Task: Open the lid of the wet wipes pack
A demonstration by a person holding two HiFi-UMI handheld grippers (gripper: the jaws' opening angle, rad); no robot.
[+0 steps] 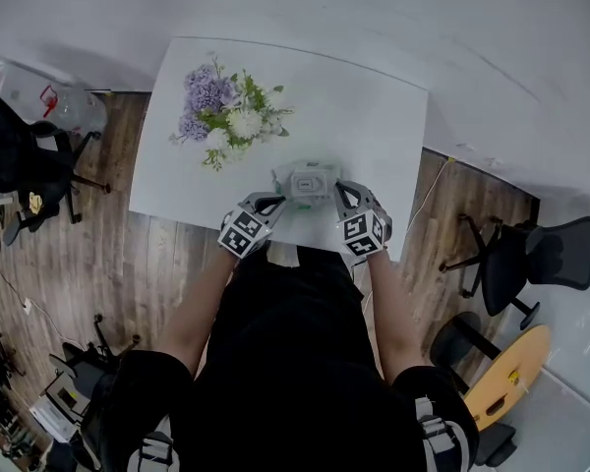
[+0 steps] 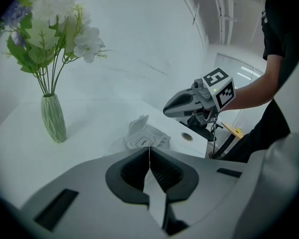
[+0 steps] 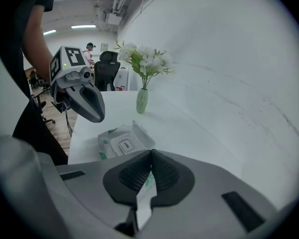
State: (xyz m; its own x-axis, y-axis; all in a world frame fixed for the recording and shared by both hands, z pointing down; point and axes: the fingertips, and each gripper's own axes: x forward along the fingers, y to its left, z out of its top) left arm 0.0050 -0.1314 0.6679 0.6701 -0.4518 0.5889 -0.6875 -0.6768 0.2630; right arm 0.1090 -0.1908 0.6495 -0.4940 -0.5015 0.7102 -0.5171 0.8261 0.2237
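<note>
The wet wipes pack (image 1: 305,180) lies on the white table (image 1: 374,116) between my two grippers. Its hard lid (image 2: 137,124) stands flipped up, and a label reading OPEN (image 3: 124,145) faces upward on the pack (image 3: 120,142). My left gripper (image 1: 275,202) sits at the pack's near left corner with its jaws together (image 2: 149,150). Crumpled wrapper of the pack (image 2: 144,139) reaches toward that gripper, and I cannot tell whether any film is pinched. My right gripper (image 1: 340,190) is at the pack's right end, jaws together (image 3: 150,154), with green-printed wrapper showing below them.
A green vase (image 2: 54,119) of white and purple flowers (image 1: 226,116) stands on the far left part of the table. The near table edge runs just below the grippers. Office chairs (image 1: 531,259) and a round wooden table (image 1: 511,372) stand on the floor around.
</note>
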